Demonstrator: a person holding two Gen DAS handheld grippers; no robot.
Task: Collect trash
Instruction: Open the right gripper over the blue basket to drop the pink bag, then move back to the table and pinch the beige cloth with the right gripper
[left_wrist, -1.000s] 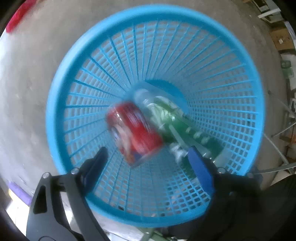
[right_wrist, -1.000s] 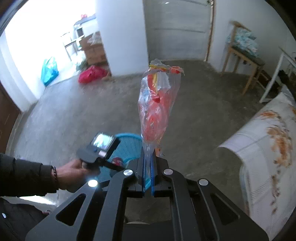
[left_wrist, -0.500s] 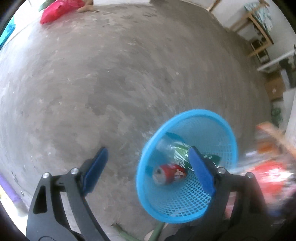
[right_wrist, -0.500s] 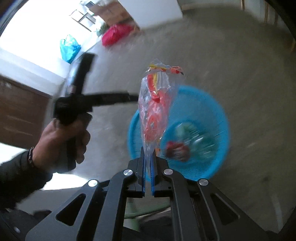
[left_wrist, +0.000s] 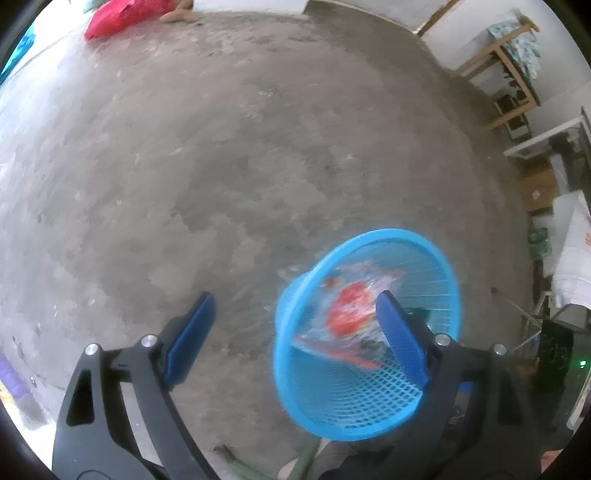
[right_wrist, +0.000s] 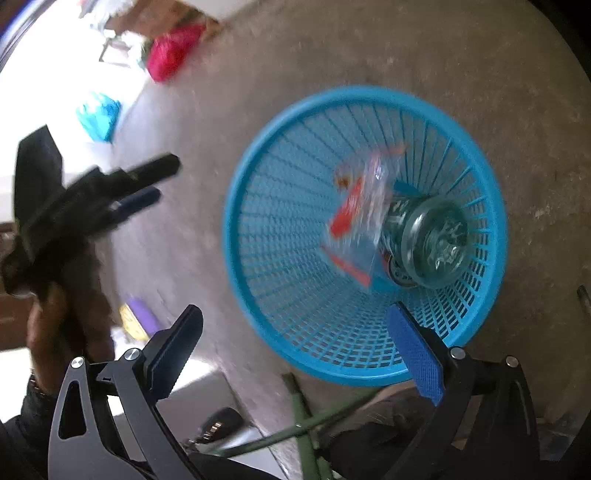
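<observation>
A blue mesh basket (left_wrist: 369, 234) (right_wrist: 236, 236) stands on the concrete floor. Inside it lie a clear green-labelled bottle (right_wrist: 432, 240) and a red can (right_wrist: 391, 269), mostly hidden. A clear plastic wrapper with red print (right_wrist: 360, 210) (left_wrist: 349, 310) is blurred, loose inside the basket above them. My right gripper (right_wrist: 294, 309) hangs over the basket's near rim; its jaws are opening and nothing is between them. My left gripper (left_wrist: 293, 297) stands open and empty to the left of the basket. In the right wrist view a hand holds the left gripper (right_wrist: 159, 181) clear of the rim.
A red bag (left_wrist: 122, 18) and a blue bag (right_wrist: 98, 114) lie far across the floor. A wooden stand (left_wrist: 498, 66) and a bed with a white cover (left_wrist: 576, 258) sit at the right. Green metal bars (right_wrist: 303, 424) lie just below the basket.
My right gripper came down over the basket and opened, letting go of the wrapper, which now sits inside the basket. My left gripper drew back and up from the basket.
</observation>
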